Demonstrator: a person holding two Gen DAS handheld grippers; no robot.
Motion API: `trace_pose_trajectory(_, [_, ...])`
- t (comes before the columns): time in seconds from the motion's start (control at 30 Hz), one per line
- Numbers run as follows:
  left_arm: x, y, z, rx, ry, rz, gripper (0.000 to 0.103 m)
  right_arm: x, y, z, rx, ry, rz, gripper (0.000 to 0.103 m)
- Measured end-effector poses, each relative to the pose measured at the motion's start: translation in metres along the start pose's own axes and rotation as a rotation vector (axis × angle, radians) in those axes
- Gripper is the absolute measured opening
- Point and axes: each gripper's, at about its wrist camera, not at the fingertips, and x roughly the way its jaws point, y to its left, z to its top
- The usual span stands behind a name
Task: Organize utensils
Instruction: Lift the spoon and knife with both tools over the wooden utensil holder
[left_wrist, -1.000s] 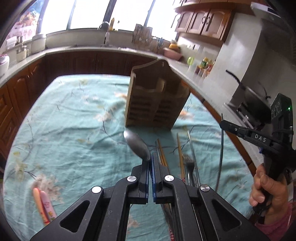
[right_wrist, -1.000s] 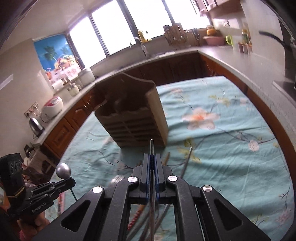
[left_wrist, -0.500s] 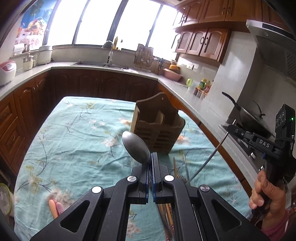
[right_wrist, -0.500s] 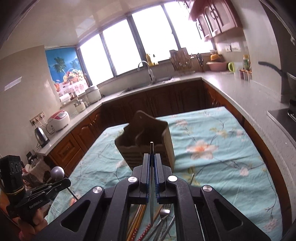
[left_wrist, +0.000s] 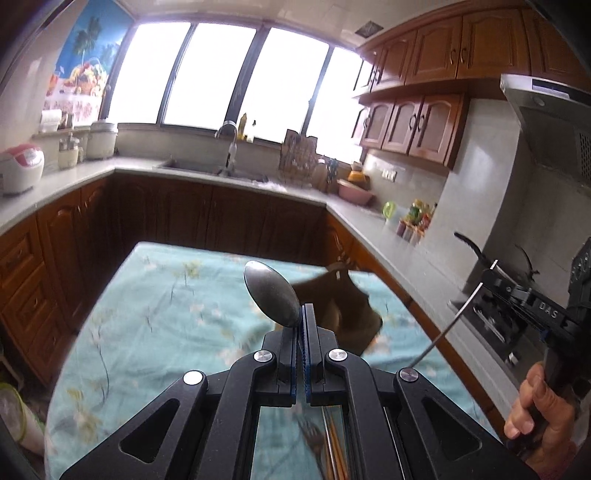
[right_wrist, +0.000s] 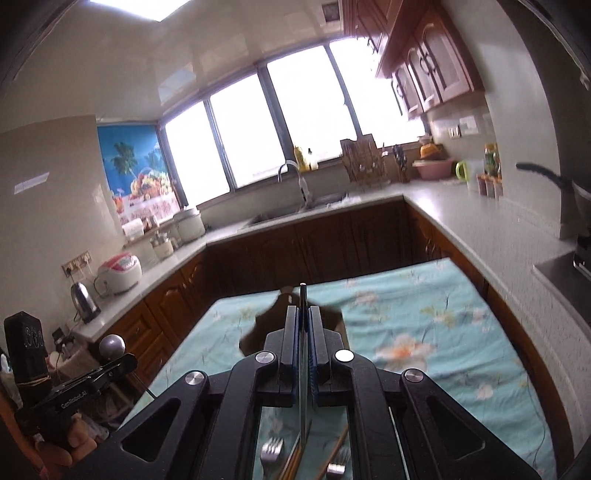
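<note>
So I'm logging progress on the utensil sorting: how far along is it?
Early. Nothing visibly sits in the wooden holder yet, though it is blurred. In hand: the left hand-held gripper is shut on a spoon, and the right hand-held gripper is shut on a thin metal utensil. Left to do: a fork and chopsticks lie on the tablecloth.

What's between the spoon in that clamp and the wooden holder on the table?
Nothing: in the left wrist view, only bare flowered tablecloth lies between the spoon and the wooden holder.
</note>
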Motion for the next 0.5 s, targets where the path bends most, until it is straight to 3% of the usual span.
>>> trace_pose_trajectory(0.27, [0.05, -0.007, 0.024, 0.014, -0.085, 0.034, 0.001, 0.015, -0.007, 0.043, 0.022, -0.122, -0.013, 0.004])
trace_pose_trajectory(0.5, [0.133, -0.008, 0.027, -0.014, -0.057, 0.059, 0.001, 0.056, -0.022, 0.064, 0.053, -0.153, -0.028, 0.004])
